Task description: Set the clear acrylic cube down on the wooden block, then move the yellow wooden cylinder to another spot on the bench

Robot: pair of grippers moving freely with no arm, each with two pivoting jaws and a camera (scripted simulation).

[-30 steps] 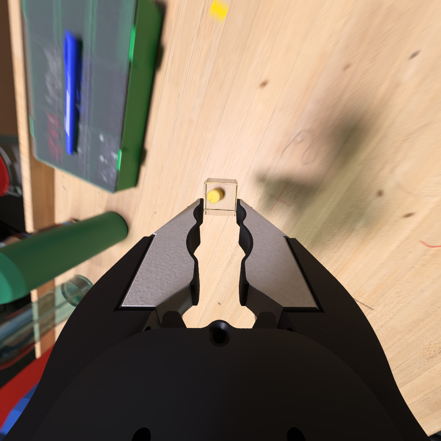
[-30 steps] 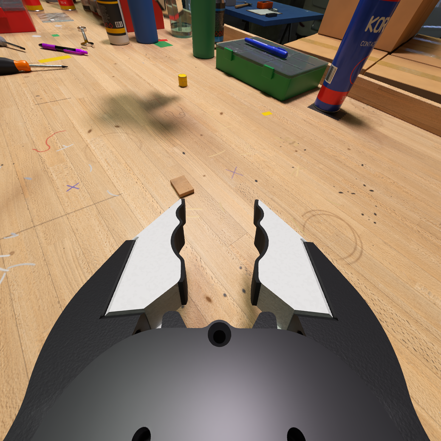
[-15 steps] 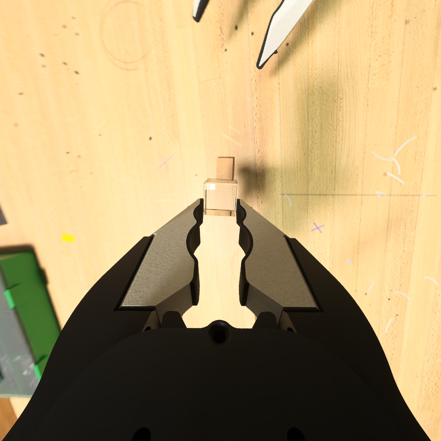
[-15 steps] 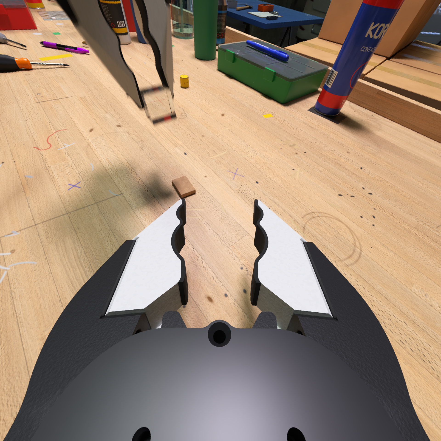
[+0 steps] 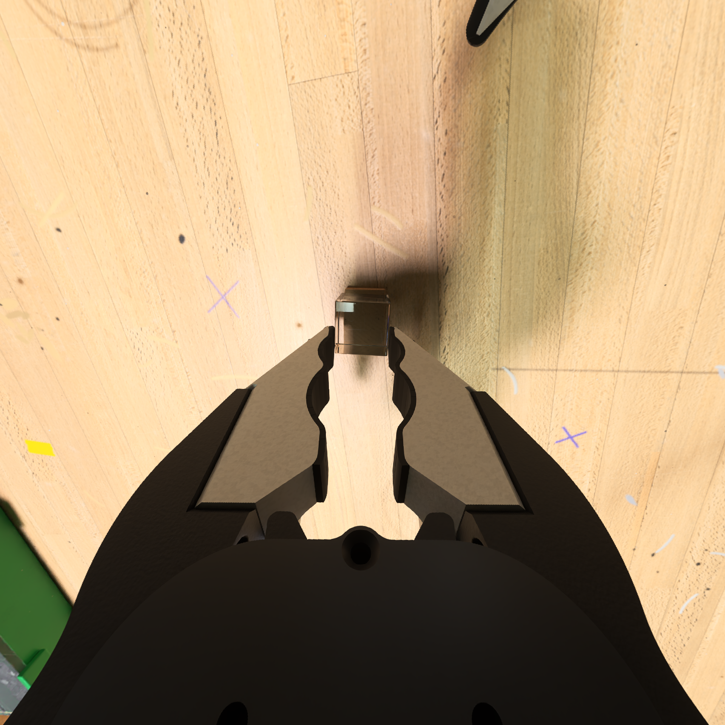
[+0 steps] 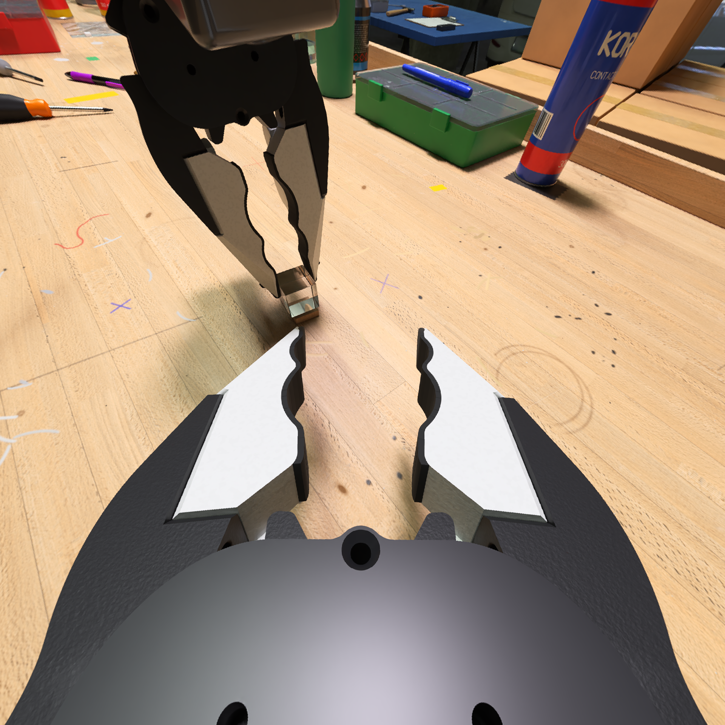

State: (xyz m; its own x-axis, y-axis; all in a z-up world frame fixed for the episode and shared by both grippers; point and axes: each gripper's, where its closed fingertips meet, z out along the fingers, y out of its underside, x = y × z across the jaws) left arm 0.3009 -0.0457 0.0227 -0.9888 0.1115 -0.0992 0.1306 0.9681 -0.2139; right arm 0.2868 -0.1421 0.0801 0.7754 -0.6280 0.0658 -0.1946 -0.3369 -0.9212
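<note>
My left gripper (image 5: 361,333) is shut on the clear acrylic cube (image 5: 361,331) and points down at the bench. The cube sits on or just above the small flat wooden block (image 5: 365,290), whose far edge peeks out beyond it. In the right wrist view the left gripper (image 6: 295,280) holds the cube (image 6: 300,295) right at the block (image 6: 308,317); I cannot tell if they touch. My right gripper (image 6: 361,337) is open and empty, low over the bench just in front of the block. The yellow wooden cylinder is hidden behind the left gripper.
A green case (image 6: 443,117) with a blue marker (image 6: 437,80) stands at the back; its corner also shows in the left wrist view (image 5: 23,580). A blue and red tube (image 6: 576,94) stands at the right. A green bottle (image 6: 334,51), a screwdriver (image 6: 35,108) and a purple pen (image 6: 94,78) lie farther back.
My left gripper has come down and nearer with the cube, from high above the bench to right over the wooden block. My right gripper has stayed in place, open.
</note>
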